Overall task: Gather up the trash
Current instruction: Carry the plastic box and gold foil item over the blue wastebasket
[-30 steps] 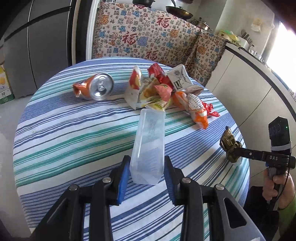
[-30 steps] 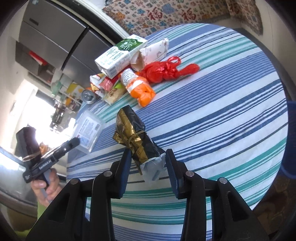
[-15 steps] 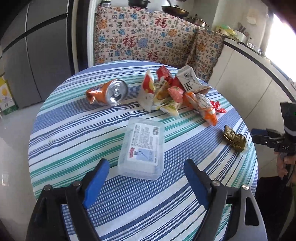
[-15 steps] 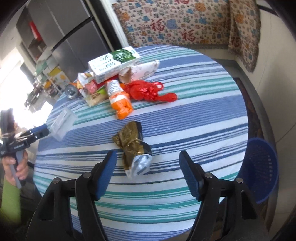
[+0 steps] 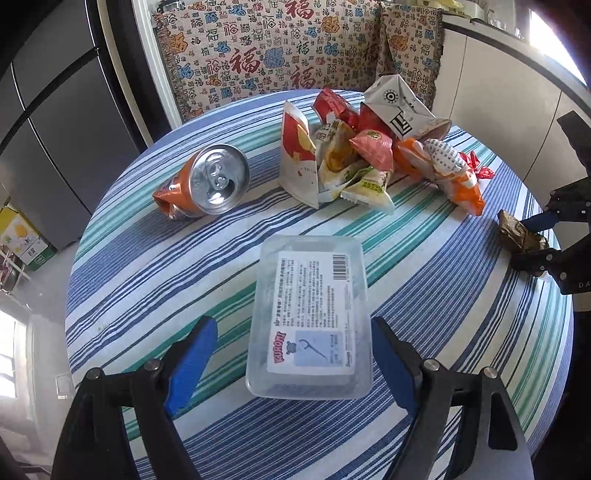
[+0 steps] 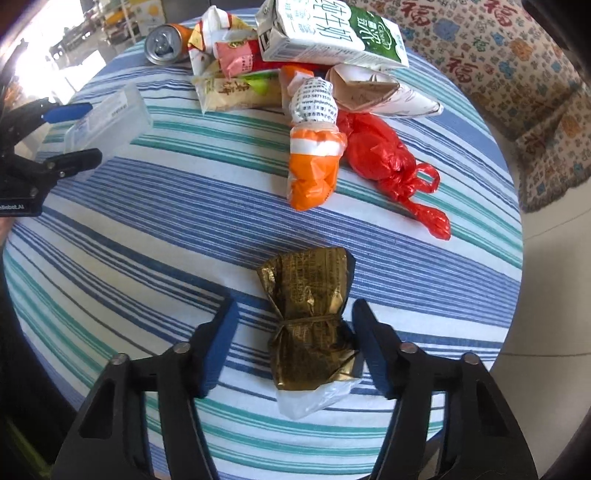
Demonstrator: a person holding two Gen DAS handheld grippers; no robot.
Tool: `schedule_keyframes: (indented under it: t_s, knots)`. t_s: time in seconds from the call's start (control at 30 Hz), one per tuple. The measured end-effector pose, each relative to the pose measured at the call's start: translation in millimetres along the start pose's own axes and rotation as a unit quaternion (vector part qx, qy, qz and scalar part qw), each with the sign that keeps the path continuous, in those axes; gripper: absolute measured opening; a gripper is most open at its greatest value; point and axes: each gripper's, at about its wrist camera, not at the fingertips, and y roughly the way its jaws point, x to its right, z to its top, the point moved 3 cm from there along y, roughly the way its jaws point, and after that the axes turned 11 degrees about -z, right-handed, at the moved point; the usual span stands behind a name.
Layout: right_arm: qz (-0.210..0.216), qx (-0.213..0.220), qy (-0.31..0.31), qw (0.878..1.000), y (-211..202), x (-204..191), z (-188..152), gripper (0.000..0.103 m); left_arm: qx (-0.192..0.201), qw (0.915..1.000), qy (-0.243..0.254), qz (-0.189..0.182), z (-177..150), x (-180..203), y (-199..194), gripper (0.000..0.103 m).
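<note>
L gripper point(image 5: 293, 360) hovers over the clear plastic box point(image 5: 310, 321), which lies flat on the striped bench point(image 5: 147, 280); fingers point(image 5: 190, 360) closing, box betw. them but not pressed. R gripper point(image 6: 293, 345) straddles the gold wrapper point(image 6: 310, 321) near the bench edge; fingers point(image 6: 218, 345) closing, right pad about touching, left pad clear. Crushed can point(image 5: 207, 182), milk carton point(image 6: 328, 31), orange bag point(image 6: 314, 170) & red bag point(image 6: 384, 155) sit piled at the far side.
</note>
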Motion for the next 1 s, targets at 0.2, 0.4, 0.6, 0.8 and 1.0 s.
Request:
schedule_keyframes:
  t_s: [0.2, 0.4, 0.6, 0.8, 1.0]
  knots:
    - [0.033, 0.023, 0.062, 0.997, -14.8, 25.8, -9.7, 0.044, 0.010, 0.9998, -0.005, -0.017, 3.8, 18.7, -11.8, 0.061]
    - [0.050, 0.060, 0.166, 0.983, -38.2, 95.0, -44.0, 0.044, 0.049, 0.9957, 0.005, -0.078, 37.0, 94.3, -32.1, 0.061]
    - [0.007, 0.071, 0.326, 0.943, -45.2, 205.3, -123.6, 0.045, 0.059, 0.9839, 0.042, -0.163, 90.3, 208.8, -9.4, 0.061]
    - [-0.026, 0.050, 0.415, 0.908, -25.4, 272.0, -196.0, 0.045, 0.026, 0.9691, 0.087, -0.229, 136.7, 320.7, 52.0, 0.061]
    - [-0.034, 0.045, 0.472, 0.880, 2.2, 310.8, -227.5, 0.045, -0.012, 0.9628, 0.108, -0.247, 151.9, 394.5, 126.1, 0.061]
